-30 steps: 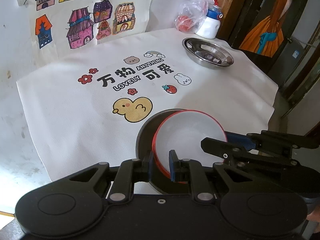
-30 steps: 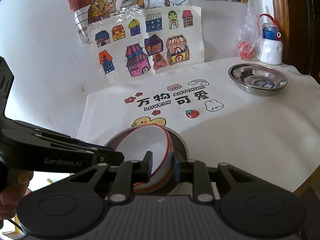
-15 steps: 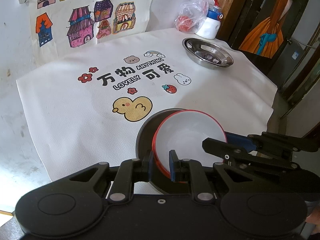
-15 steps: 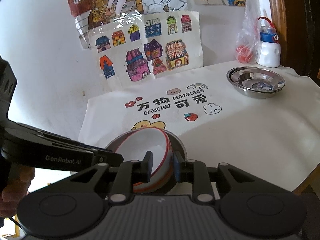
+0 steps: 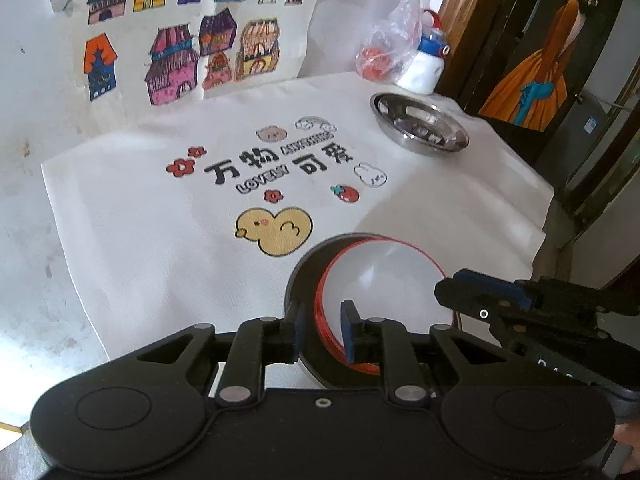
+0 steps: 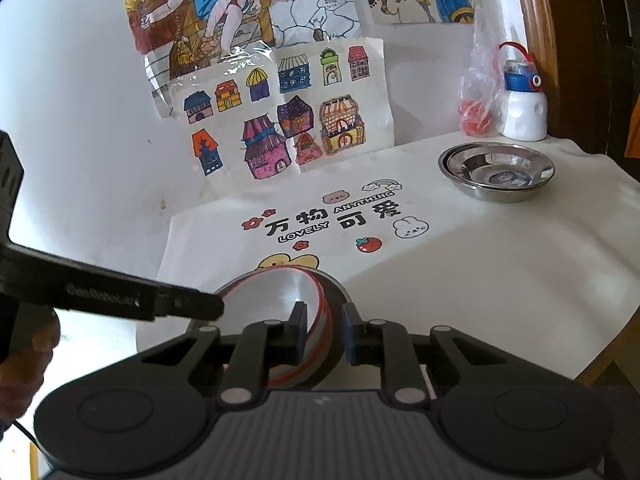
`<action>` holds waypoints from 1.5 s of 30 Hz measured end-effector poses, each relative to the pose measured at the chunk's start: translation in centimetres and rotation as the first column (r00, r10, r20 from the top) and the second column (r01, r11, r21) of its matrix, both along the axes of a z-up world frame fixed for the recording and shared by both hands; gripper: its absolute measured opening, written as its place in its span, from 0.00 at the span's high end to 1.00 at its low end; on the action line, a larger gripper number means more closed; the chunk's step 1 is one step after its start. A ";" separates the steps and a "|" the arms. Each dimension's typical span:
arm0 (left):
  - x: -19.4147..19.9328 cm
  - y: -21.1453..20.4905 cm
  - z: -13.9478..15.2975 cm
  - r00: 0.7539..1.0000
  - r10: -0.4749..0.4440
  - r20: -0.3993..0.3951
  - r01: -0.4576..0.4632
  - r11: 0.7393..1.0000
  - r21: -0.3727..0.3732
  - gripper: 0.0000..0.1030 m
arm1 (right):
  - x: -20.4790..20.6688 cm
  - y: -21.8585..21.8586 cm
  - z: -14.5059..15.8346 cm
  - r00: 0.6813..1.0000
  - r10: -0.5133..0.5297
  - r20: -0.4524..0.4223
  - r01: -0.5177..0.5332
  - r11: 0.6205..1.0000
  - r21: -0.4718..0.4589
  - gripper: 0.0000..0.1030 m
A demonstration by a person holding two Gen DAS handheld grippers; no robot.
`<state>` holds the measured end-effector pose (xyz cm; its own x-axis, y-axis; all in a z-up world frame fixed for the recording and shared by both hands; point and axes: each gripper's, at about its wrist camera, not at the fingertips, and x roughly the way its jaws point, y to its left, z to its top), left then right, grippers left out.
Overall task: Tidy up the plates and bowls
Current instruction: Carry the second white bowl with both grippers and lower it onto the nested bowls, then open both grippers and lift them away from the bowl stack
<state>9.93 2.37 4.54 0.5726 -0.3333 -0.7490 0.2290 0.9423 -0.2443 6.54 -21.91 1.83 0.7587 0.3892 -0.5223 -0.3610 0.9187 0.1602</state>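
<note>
A white bowl with a red rim (image 5: 380, 280) sits inside a dark steel plate (image 5: 304, 268) near the front of the table. My left gripper (image 5: 324, 332) is shut on the left rims of bowl and plate. My right gripper (image 6: 324, 334) is shut on their right rims, with the bowl (image 6: 276, 300) tilted in it. The pair looks lifted a little off the cloth. A stack of steel plates (image 5: 418, 130) stands at the back right; it also shows in the right wrist view (image 6: 496, 170).
A white printed cloth (image 5: 160, 240) covers the table, its edge falling off at the right. A plastic bag of red things (image 5: 380, 56) and a white bottle (image 5: 424, 68) stand behind the steel stack. Drawings hang on the wall (image 6: 280, 120).
Both grippers have risen and moved slightly forward with the bowl and plate held between them; the table now looks lower and farther in both views.
</note>
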 end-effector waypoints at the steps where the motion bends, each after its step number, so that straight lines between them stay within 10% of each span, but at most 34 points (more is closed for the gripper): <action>1: -0.1 0.1 0.1 1.000 0.003 0.008 -0.003 1.000 -0.002 0.74 | 0.0 0.0 -0.1 1.000 -0.002 0.002 0.002 1.000 -0.004 0.80; 7: -0.4 1.1 0.4 0.999 0.031 0.039 -0.030 0.999 -0.028 0.68 | -0.3 -0.8 0.1 1.000 -0.006 0.018 0.006 0.999 0.047 0.77; 20: -1.5 3.5 -0.4 0.984 0.125 0.127 -0.119 0.991 -0.060 0.30 | -1.6 -3.8 0.7 0.994 -0.098 0.041 0.094 0.992 0.088 0.02; 26: -3.0 4.3 -0.8 0.963 0.156 0.218 -0.158 0.987 -0.007 0.01 | -2.6 -4.5 0.3 0.987 -0.159 -0.010 0.160 0.986 0.038 0.00; 45: 0.0 2.5 -3.3 0.995 0.040 0.095 -0.056 0.984 0.168 0.01 | 3.5 -1.9 0.2 0.967 -0.102 -0.235 0.048 0.973 -0.227 0.00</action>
<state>9.97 4.89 1.28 0.6532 -0.1762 -0.7364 0.1966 0.9787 -0.0598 10.05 -23.82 2.03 0.6206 0.1924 -0.7602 -0.2649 0.9639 0.0276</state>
